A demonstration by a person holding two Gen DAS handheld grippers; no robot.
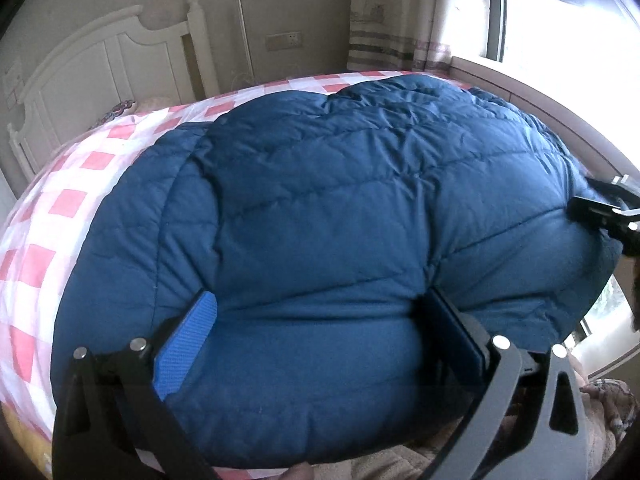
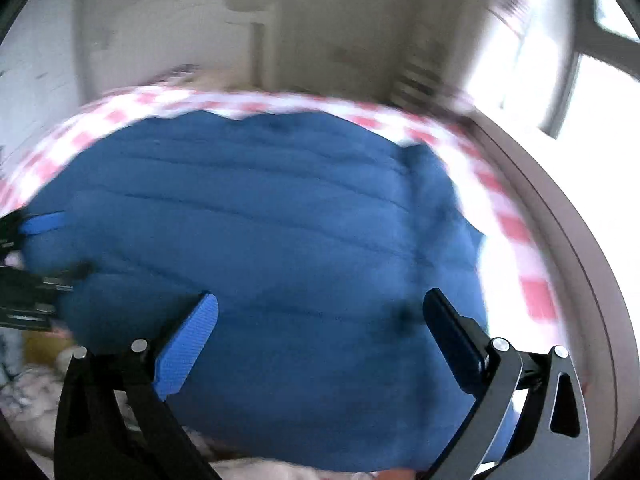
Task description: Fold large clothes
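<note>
A big blue quilted down jacket (image 1: 340, 200) lies spread on a bed with a pink and white checked sheet (image 1: 60, 208). My left gripper (image 1: 320, 312) is open, its jaws wide apart, pressed against the jacket's puffy near edge, which bulges between the fingers. In the right wrist view, which is blurred, the jacket (image 2: 280, 220) fills the middle. My right gripper (image 2: 320, 312) is open over the jacket's near edge, with nothing clamped. The right gripper also shows at the right edge of the left wrist view (image 1: 608, 208), and the left gripper at the left edge of the right wrist view (image 2: 28, 264).
A white headboard (image 1: 92, 64) stands at the far left of the bed. A curtain (image 1: 384, 20) and a bright window (image 1: 560, 20) with a ledge (image 1: 520, 92) run along the right side. A pale blanket (image 1: 600, 420) lies at the near right.
</note>
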